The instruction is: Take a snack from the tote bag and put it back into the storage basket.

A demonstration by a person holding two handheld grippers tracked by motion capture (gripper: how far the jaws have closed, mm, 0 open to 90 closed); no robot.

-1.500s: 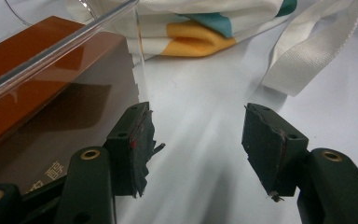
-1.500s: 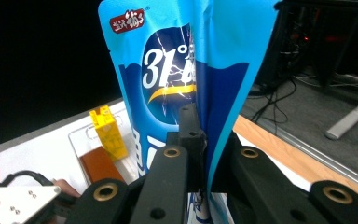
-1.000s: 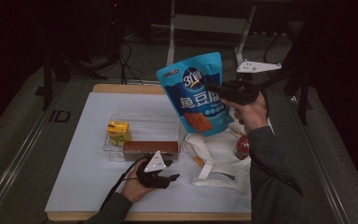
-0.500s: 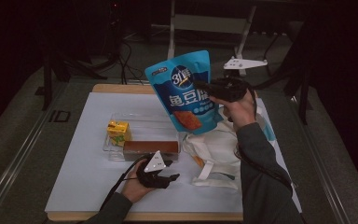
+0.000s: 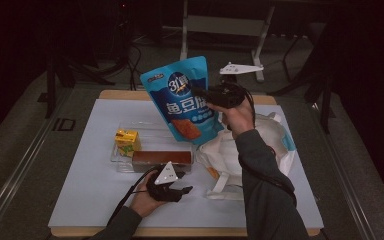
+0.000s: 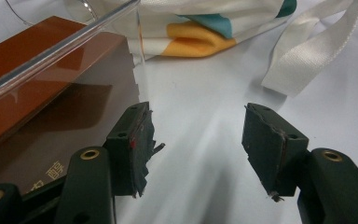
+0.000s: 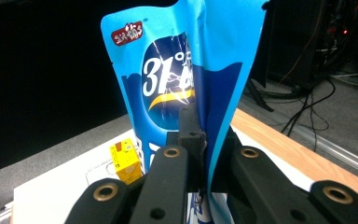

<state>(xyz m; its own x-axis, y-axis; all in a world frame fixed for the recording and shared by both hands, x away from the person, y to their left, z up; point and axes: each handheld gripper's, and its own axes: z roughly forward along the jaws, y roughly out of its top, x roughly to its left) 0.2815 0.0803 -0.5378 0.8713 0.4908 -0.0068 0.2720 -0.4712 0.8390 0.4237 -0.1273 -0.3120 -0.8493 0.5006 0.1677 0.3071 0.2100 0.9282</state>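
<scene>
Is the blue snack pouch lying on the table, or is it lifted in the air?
Lifted. The right gripper is shut on the blue snack pouch, holding it upright above the clear tray.

Right gripper (image 5: 200, 96) raised, jaws clamped; left gripper (image 5: 186, 190) low, level, jaws apart.

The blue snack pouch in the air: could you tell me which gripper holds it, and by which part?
The right gripper is shut on the blue snack pouch, pinching its side edge, about mid-height. The left gripper is open, holding nothing.
</scene>
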